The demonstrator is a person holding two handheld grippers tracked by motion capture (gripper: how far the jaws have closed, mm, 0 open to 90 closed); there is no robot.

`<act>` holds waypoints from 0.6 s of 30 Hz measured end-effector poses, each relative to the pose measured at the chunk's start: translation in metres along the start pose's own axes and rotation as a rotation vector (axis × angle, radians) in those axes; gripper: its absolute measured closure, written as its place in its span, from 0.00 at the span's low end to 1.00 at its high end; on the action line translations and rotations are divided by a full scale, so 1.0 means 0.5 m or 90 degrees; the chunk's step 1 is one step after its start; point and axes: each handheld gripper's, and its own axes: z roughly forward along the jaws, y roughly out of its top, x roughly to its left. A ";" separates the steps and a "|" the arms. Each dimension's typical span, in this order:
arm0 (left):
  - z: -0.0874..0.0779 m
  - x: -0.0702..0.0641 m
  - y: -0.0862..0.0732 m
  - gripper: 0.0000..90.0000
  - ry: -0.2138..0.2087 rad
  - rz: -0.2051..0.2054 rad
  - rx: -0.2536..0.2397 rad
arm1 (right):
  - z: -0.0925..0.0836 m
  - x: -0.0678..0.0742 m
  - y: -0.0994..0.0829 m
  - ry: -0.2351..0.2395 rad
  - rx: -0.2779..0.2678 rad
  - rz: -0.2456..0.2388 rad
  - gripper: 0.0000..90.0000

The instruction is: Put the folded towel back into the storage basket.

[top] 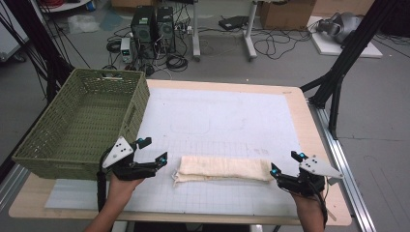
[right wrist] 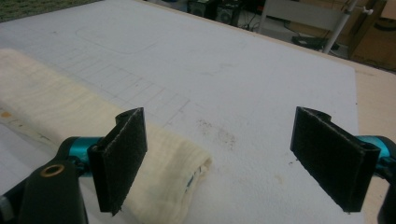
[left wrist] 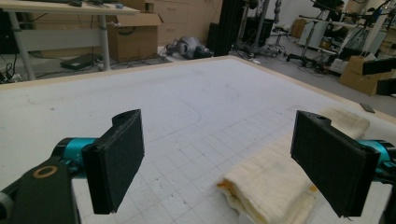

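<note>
My left gripper (top: 153, 151) sits at the near left of the mat, its jaws spread wide with nothing between them. In my left gripper view its two black pads stand far apart, and the near-left end of the cloth (left wrist: 275, 186) lies on the mat between and beyond them, closer to the right pad, touching neither as far as I can see. My right gripper (top: 286, 163) sits at the near right, jaws likewise wide and holding nothing. In my right gripper view the cloth's rounded end (right wrist: 177, 182) runs under and past the left pad; whether that pad brushes the fabric I can't quite tell, since the pad hides the spot.

The cloth (top: 223, 168) is a cream, folded strip lying flat on the white mat (top: 217, 116), stretched left to right between my two grippers, with one end just beside each. Its left end looks a bit frayed or loosely folded.

Farther off on the left, a green basket (top: 80, 121) rests on the table's (top: 314, 145) left edge, partly overhanging the mat, well apart from the cloth. Beyond the table's far edge the floor carries cables, computer towers (top: 153, 24) and cardboard boxes (top: 285, 14).
</note>
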 end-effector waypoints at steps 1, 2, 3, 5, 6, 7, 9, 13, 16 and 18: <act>0.000 0.000 0.000 0.20 -0.001 0.000 0.001 | 0.000 -0.001 -0.001 0.002 0.002 0.001 0.19; 0.000 -0.001 -0.001 0.20 -0.001 0.002 0.002 | 0.001 -0.001 -0.001 0.002 0.004 0.005 0.19; 0.000 -0.001 -0.001 0.20 -0.001 0.005 0.005 | 0.001 -0.001 -0.001 0.003 0.005 0.007 0.19; -0.001 -0.002 -0.001 0.20 -0.003 0.003 0.006 | 0.003 0.001 0.000 0.004 0.012 0.005 0.20; -0.002 -0.001 -0.001 0.20 -0.004 0.002 0.004 | 0.004 0.002 0.000 0.004 0.012 0.002 0.20; -0.002 -0.001 -0.001 0.20 -0.004 0.002 0.005 | 0.004 0.003 0.000 0.005 0.014 0.002 0.20; -0.002 0.000 -0.001 0.20 -0.005 0.000 0.005 | 0.005 0.003 -0.001 0.014 0.019 0.005 0.23; 0.000 -0.001 -0.001 0.20 -0.007 0.002 0.009 | 0.009 0.002 -0.005 0.038 0.029 0.021 0.24; 0.002 -0.001 -0.003 0.19 -0.006 0.007 0.018 | 0.014 0.001 -0.005 0.042 0.037 0.023 0.23; 0.003 -0.001 -0.003 0.19 -0.006 0.008 0.020 | 0.013 0.002 -0.005 0.040 0.034 0.029 0.22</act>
